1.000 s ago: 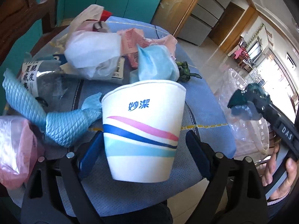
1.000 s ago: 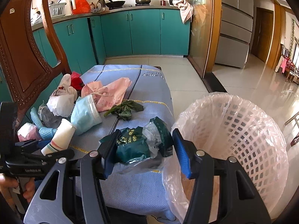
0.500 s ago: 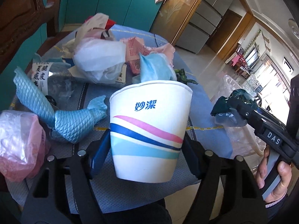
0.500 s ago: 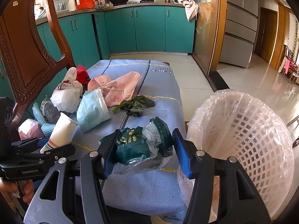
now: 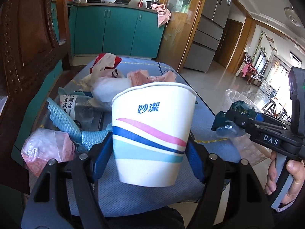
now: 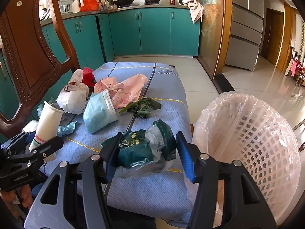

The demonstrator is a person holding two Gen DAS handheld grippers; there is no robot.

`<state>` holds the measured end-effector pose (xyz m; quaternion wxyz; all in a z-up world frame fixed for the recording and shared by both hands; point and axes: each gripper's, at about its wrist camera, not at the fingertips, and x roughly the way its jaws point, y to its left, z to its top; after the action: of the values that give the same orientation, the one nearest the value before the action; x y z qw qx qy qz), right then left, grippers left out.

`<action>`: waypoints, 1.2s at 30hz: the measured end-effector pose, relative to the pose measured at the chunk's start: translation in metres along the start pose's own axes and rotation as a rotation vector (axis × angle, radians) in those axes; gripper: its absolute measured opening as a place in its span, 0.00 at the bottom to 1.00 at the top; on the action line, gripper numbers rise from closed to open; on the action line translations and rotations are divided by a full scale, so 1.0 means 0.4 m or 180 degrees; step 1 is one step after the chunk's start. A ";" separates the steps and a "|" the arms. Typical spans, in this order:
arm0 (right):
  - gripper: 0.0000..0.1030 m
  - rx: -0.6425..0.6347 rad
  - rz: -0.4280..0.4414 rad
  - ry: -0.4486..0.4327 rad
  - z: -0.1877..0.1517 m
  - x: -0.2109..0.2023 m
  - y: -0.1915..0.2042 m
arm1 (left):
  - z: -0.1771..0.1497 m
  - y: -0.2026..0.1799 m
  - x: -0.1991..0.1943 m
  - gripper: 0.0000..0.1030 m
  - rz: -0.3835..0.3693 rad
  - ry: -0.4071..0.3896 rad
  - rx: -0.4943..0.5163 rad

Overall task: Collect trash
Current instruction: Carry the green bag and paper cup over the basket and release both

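My left gripper (image 5: 150, 152) is shut on a white paper cup (image 5: 152, 131) with pink and blue stripes, held upright above the near end of the blue-clothed table (image 6: 164, 80). The cup also shows in the right wrist view (image 6: 47, 126). My right gripper (image 6: 146, 152) is shut on a crumpled dark green wrapper (image 6: 141, 148), held above the table's near right part, left of the white basket (image 6: 257, 147) lined with a clear bag. The wrapper also shows in the left wrist view (image 5: 232, 120).
On the table lie a blue face mask (image 6: 99, 112), a pink bag (image 6: 124, 89), a white bag (image 6: 72, 99), green leaves (image 6: 143, 106), a blue glove (image 5: 64, 118) and a plastic bottle (image 5: 76, 106). A wooden chair (image 6: 30, 57) stands at the left.
Both grippers have risen and tilted up, so more of the kitchen shows. The cup and the wrapper stay gripped.
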<state>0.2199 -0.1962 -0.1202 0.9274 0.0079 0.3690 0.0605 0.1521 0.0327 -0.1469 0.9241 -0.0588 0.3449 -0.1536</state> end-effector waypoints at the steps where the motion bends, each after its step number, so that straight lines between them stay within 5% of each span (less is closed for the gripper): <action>1: 0.54 0.0016 0.0006 -0.0016 -0.001 -0.004 -0.005 | 0.001 0.000 -0.003 0.71 -0.0002 -0.0012 -0.0004; 10: 0.54 0.0027 0.0032 0.0002 -0.014 -0.007 -0.027 | -0.010 -0.006 -0.010 0.71 0.0000 -0.0011 -0.0046; 17: 0.54 0.0237 -0.0038 -0.0248 0.020 -0.061 -0.098 | 0.037 -0.023 -0.035 0.71 -0.0074 -0.0093 -0.0133; 22: 0.54 0.0476 -0.0385 -0.0426 0.018 -0.134 -0.228 | 0.068 -0.086 -0.027 0.71 -0.0350 -0.0016 -0.0134; 28: 0.54 0.0795 -0.0623 -0.0190 -0.044 -0.123 -0.378 | 0.098 -0.215 0.030 0.71 -0.0715 0.0162 0.0044; 31: 0.57 0.0846 -0.0765 -0.0091 -0.066 -0.113 -0.420 | 0.111 -0.305 0.076 0.71 -0.0881 0.0278 0.0191; 36: 0.84 0.1102 -0.0836 -0.0245 -0.088 -0.169 -0.496 | 0.113 -0.435 0.140 0.71 -0.1147 0.0454 0.0396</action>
<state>0.1681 -0.4020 -0.1113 0.9255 0.1211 0.3361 -0.1255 0.1793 -0.1498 -0.1101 0.8567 -0.0513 0.3833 -0.3413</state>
